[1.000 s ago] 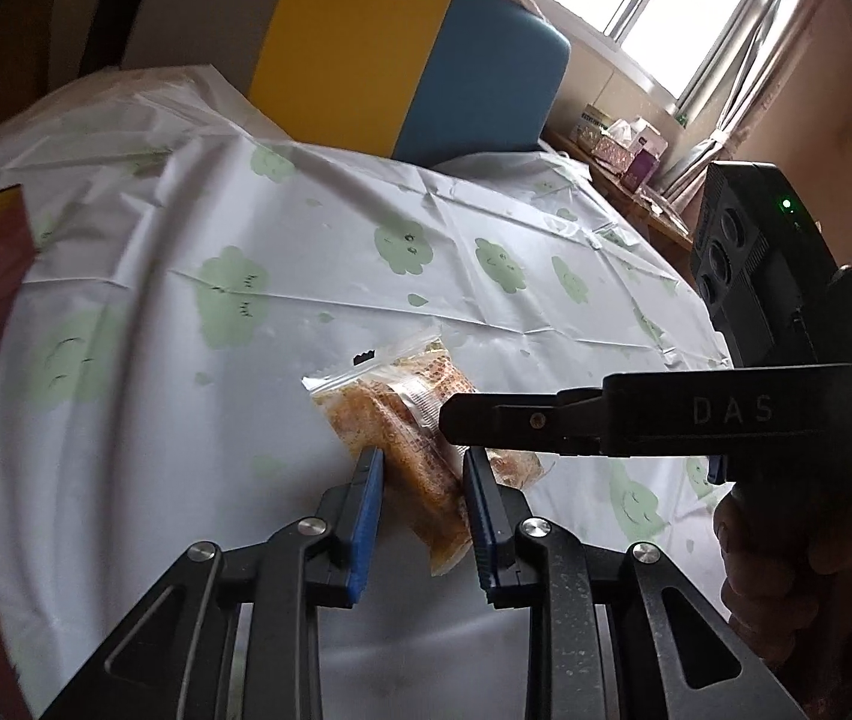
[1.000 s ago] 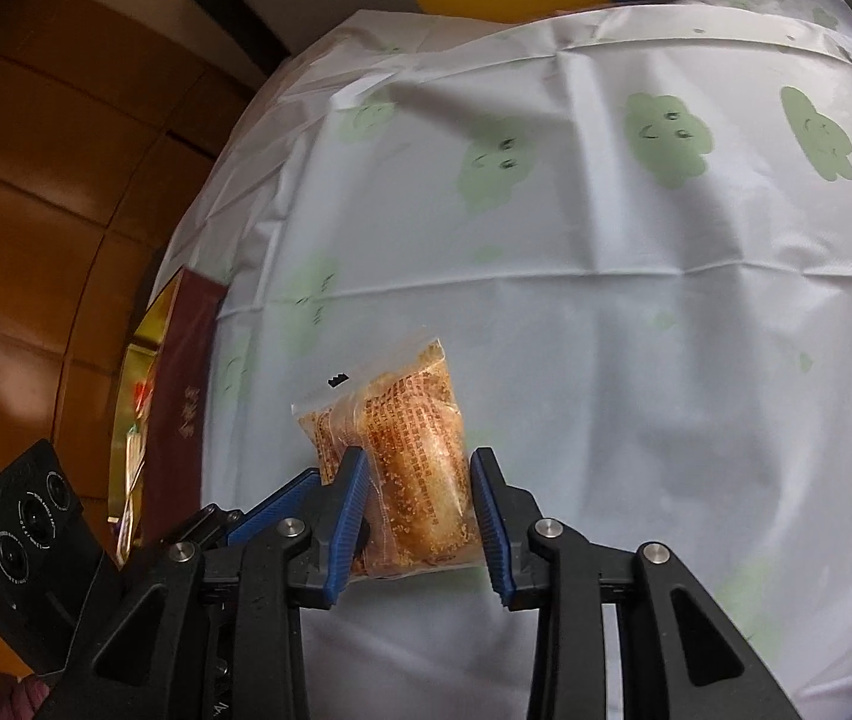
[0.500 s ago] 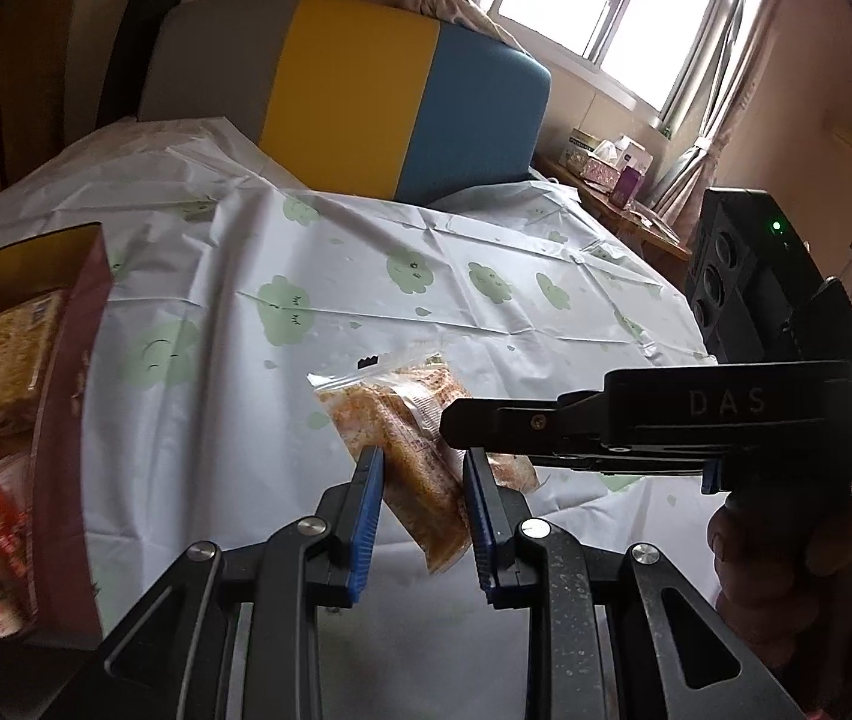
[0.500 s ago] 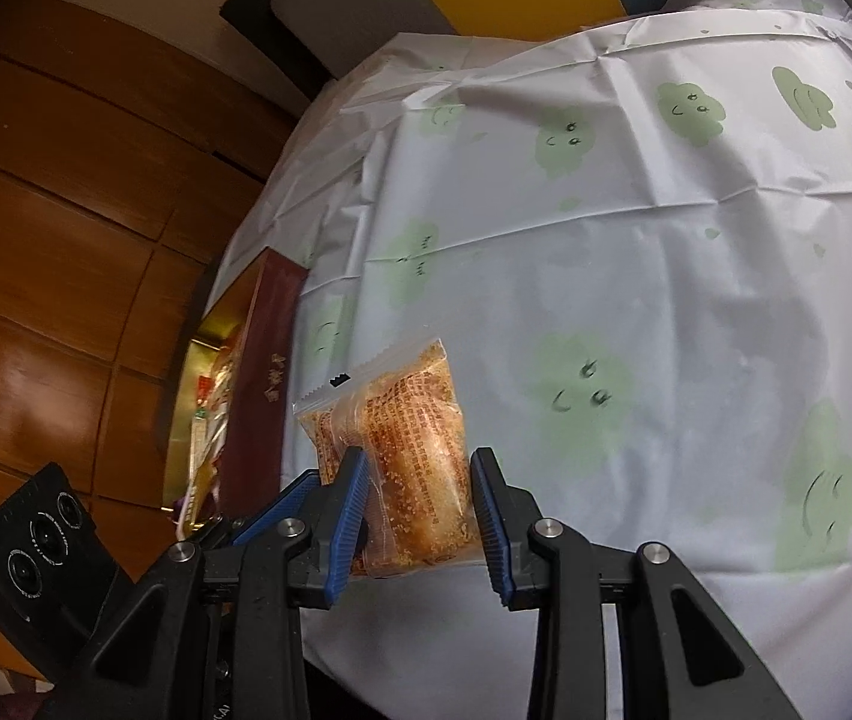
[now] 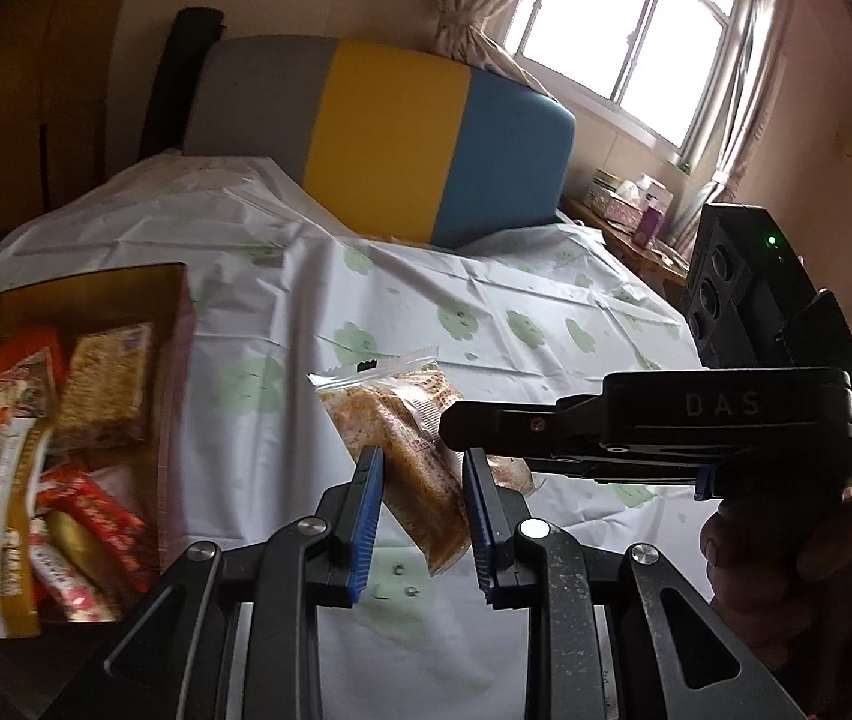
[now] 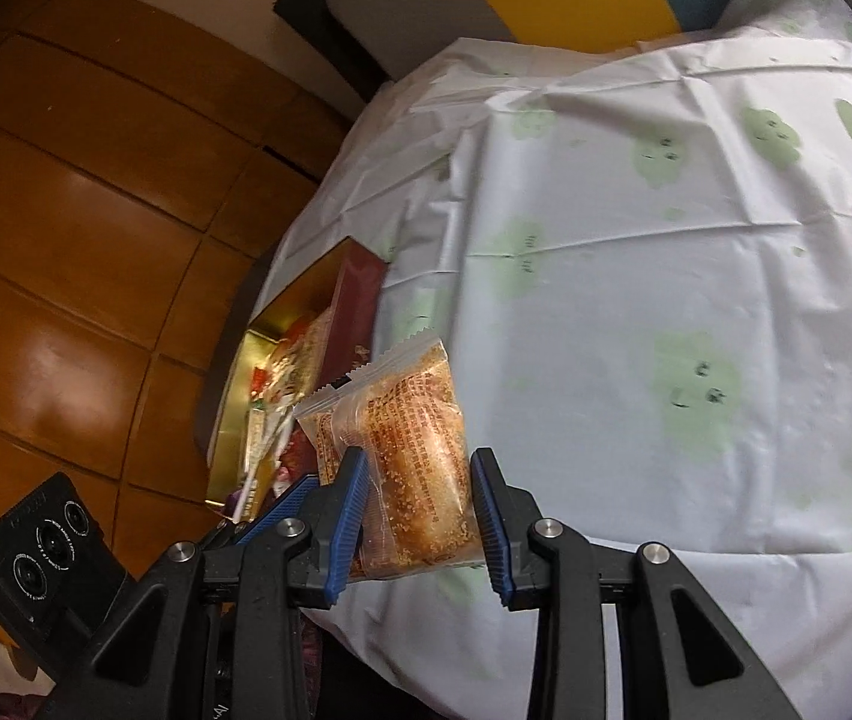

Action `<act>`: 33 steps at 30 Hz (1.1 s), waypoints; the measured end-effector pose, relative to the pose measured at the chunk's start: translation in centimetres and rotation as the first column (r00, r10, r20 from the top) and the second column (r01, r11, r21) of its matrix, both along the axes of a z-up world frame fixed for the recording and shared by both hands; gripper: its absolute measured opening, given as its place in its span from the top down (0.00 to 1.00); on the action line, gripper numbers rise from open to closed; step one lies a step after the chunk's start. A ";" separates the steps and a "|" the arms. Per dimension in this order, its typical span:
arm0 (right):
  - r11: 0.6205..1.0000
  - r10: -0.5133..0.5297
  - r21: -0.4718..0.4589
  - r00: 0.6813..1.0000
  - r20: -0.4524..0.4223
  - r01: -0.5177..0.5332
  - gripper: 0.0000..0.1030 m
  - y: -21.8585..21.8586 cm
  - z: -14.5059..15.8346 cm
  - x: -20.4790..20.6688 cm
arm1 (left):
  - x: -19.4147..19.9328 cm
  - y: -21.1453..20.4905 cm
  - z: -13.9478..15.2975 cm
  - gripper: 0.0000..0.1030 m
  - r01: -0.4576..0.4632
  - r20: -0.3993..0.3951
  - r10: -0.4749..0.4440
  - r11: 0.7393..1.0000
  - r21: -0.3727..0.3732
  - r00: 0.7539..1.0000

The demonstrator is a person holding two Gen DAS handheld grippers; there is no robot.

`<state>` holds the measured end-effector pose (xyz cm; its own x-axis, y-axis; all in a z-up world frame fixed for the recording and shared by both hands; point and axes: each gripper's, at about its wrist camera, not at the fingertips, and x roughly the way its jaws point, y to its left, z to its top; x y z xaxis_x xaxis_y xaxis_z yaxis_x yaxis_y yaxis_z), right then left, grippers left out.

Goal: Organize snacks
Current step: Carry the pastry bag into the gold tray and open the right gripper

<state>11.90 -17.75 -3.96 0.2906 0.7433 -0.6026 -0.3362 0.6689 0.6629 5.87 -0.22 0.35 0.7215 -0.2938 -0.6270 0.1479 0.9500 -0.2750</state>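
each hand-held gripper, left (image 5: 423,516) and right (image 6: 420,507), is narrowed on its own packet: the left packet (image 5: 408,468) and the right packet (image 6: 411,468) both hang clear above the surface (image 5: 282,420). the box (image 5: 177,324), already part full of snacks, sits at nine o'clock of the left packet. to do this well, both grips should stay firm until each packet is over a free gap in the box, then lower before letting go, the left going in first so the two tools do not clash.

Clear-wrapped sesame snack packet (image 5: 402,450), tilted, lifted above tablecloth, beside open gold-lined box (image 5: 84,288) holding assorted snacks
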 end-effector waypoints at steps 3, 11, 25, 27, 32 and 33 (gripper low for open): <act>1.000 0.026 -0.003 1.000 0.011 -0.026 0.66 1.4 0.4 -0.1 | -0.2 1.3 0.3 0.75 -0.031 0.007 0.031 1.000 -0.003 0.999; 0.993 0.115 -0.029 0.993 0.039 -0.114 0.66 6.2 1.6 -0.1 | -1.1 5.4 1.0 0.75 -0.125 0.016 0.125 0.992 -0.027 0.992; 0.952 0.281 -0.141 0.957 0.067 -0.270 0.84 18.8 1.4 0.5 | -2.3 14.3 -0.8 0.78 -0.305 -0.042 0.303 0.951 -0.052 0.952; 0.952 0.274 -0.156 0.960 0.063 -0.262 0.84 19.4 0.8 0.8 | -2.5 15.0 -1.1 0.78 -0.329 -0.038 0.328 0.943 -0.041 0.944; 0.939 0.288 -0.225 0.952 0.104 -0.260 0.84 19.1 0.4 0.0 | -2.7 15.8 -1.7 0.78 -0.374 -0.043 0.373 0.927 -0.019 0.927; 0.937 0.291 -0.231 0.951 0.108 -0.261 0.84 19.1 0.4 -0.1 | -2.9 16.1 -1.6 0.78 -0.391 -0.043 0.390 0.920 -0.020 0.920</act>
